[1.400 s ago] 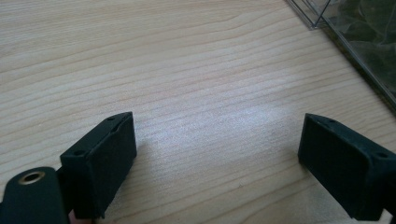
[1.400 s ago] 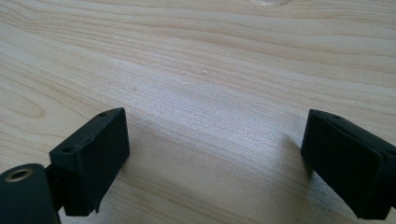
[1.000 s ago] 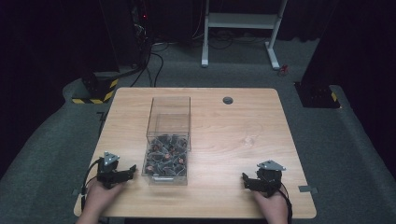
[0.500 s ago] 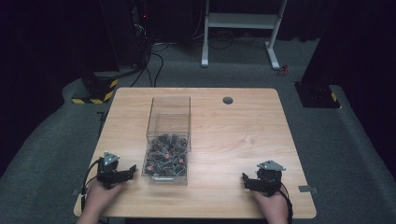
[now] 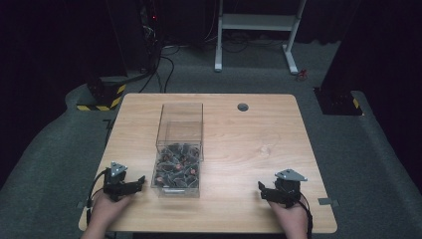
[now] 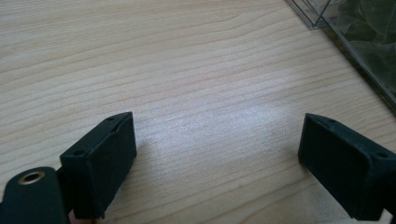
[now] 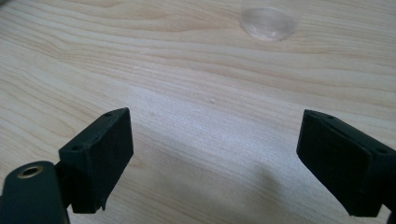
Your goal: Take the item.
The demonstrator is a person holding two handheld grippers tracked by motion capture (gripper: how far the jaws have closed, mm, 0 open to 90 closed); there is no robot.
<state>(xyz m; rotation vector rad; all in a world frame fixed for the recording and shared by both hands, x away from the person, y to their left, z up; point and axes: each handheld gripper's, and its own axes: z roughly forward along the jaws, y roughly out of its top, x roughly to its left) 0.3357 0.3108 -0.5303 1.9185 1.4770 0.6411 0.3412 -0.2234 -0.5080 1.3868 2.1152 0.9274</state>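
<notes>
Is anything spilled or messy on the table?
Nothing stands out. The clear plastic box stands upright on the light wooden table, its dark pieces all inside. A small clear disc lies flat by itself. Both tongs rest open, holding nothing.

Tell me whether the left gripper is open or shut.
Open. In the left gripper view, the left gripper has its two black fingers far apart, with bare table between them.

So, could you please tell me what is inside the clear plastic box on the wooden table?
The clear plastic box holds a heap of small dark pieces with reddish specks at its near end; its far end looks empty. What lies beneath the heap's top layer is covered.
</notes>
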